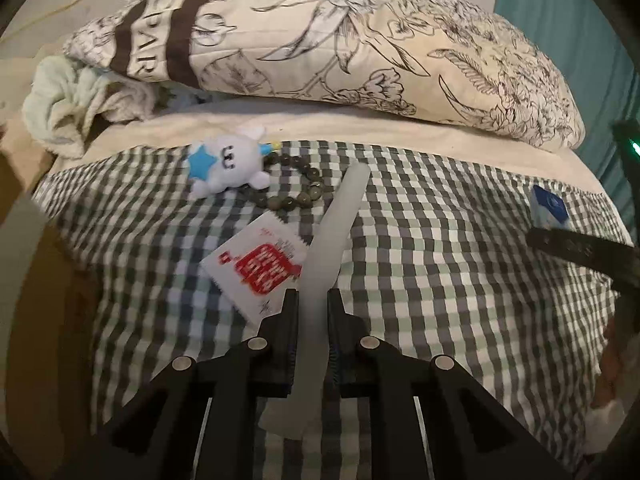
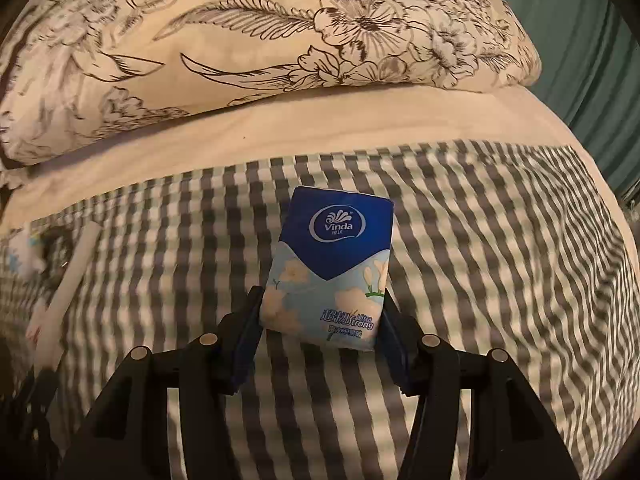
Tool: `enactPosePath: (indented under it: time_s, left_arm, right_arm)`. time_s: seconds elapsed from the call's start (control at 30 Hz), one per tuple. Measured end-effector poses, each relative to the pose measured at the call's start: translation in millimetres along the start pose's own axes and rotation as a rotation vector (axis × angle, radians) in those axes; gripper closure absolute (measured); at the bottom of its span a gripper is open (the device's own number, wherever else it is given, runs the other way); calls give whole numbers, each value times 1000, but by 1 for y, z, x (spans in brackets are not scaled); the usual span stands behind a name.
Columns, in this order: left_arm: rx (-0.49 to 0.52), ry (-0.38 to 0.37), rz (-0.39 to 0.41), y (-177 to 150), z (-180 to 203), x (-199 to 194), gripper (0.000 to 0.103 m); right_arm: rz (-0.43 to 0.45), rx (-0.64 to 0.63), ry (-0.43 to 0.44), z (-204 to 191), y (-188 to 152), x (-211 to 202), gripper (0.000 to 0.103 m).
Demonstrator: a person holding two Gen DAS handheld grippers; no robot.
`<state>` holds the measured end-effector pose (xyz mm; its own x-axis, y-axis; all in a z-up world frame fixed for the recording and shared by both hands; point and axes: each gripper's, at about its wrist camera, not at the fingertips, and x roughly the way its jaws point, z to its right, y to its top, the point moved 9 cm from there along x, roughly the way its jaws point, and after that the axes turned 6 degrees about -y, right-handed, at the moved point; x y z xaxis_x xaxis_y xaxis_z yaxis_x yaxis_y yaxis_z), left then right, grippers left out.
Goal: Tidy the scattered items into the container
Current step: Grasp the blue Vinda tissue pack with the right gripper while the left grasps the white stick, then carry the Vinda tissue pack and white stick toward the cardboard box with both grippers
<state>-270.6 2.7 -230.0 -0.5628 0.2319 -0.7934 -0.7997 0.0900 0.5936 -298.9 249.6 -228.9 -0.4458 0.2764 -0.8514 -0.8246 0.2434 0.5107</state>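
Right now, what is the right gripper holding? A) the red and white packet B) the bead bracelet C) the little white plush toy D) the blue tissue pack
D: the right gripper has its fingers pressed on both sides of the blue tissue pack, while the toy, bracelet and packet lie on the checked bedsheet by the other gripper.

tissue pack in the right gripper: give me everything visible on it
The tissue pack is a soft plastic-wrapped pocket pack. Its far half is dark blue with a white oval Vinda logo; its near half is pale blue with cream flowers and "Ultra Strong" print. It lies lengthwise along the right gripper, whose fingers press its near sides. Whether it rests on the checked bedspread or is lifted cannot be told. The left wrist view shows it at the right edge.
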Motion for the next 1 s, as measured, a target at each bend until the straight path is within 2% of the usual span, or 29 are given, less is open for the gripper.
enactPosePath:
  time_s: [0.23,0.37,0.67,1.0]
  left_arm:
    - [-32,2,-31,-15,-5,-27,92]
    - [-42,11,-26,-20,-4,-43,92]
    - [-43,27,-14,-36,2,-87,92]
    - [-68,18,23,-43,1,-126,92]
  right_arm:
    - [-10,-13,74,0,-32,-42,49]
    - [-15,-63,106,-9,-52,-67,49]
    - [-20,-97,194,-21,-76,-115,49]
    - [38,-123,252,-27,-88,-172,49]
